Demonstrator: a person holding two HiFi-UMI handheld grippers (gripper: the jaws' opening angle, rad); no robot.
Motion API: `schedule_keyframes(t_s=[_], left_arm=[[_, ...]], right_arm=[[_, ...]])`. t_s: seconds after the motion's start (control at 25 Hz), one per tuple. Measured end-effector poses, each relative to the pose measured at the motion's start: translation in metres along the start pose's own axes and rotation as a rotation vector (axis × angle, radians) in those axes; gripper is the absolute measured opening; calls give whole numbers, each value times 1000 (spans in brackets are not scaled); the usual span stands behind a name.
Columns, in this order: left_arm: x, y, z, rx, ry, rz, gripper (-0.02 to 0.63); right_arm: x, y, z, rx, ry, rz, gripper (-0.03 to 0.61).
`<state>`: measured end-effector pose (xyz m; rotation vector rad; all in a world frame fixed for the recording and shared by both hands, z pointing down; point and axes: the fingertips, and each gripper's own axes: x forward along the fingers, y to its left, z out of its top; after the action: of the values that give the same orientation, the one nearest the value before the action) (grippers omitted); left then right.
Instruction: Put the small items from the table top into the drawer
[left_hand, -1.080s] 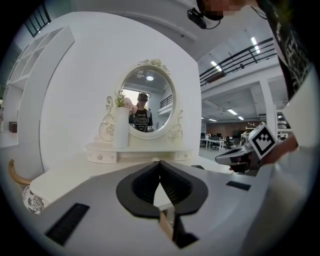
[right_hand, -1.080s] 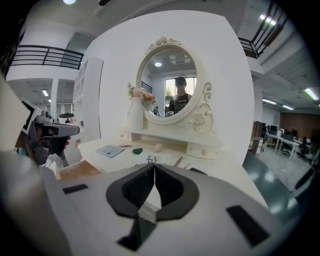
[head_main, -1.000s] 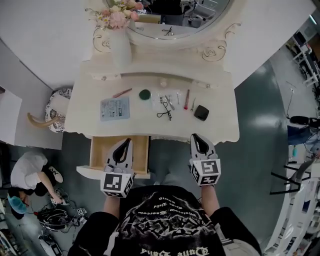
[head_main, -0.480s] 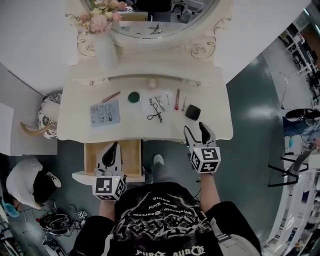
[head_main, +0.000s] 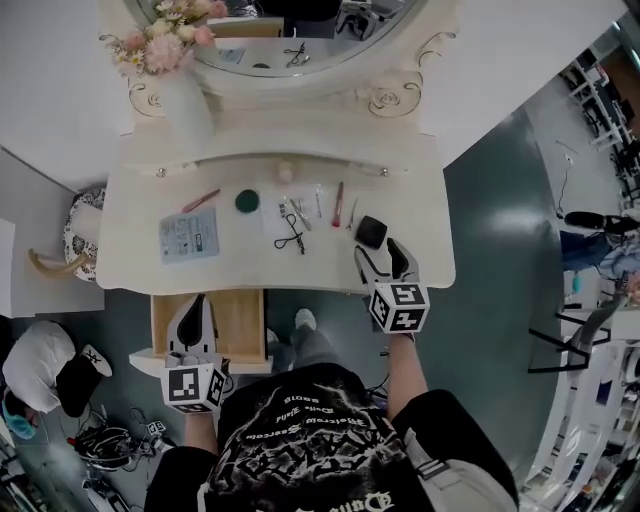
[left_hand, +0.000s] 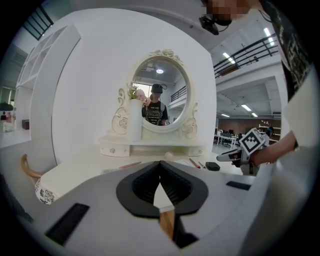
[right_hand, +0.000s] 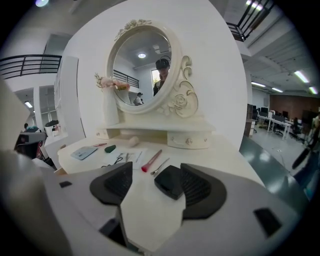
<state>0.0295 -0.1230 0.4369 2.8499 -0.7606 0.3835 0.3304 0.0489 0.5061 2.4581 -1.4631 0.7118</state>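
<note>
Head view overhead; gripper views (low, level) share the table (right_hand: 220, 150).

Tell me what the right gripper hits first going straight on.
Likely the black case, just ahead of the right gripper. Its jaws have just been opening, nothing between them yet.

The left gripper (head_main: 197, 302) covers part of the drawer (head_main: 240, 322). The mirror (head_main: 300, 40) runs off the head view's top edge. The thin metal pieces (head_main: 296, 209) beside the scissors (head_main: 290, 238) are too small to name.
</note>
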Motion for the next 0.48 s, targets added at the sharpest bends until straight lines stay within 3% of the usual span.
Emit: schedule_keyframes(t_s=[0.48], left_arm=[[9, -3, -4, 20, 36, 62, 15]], right_arm=[[35, -25, -17, 7, 103, 5, 377]])
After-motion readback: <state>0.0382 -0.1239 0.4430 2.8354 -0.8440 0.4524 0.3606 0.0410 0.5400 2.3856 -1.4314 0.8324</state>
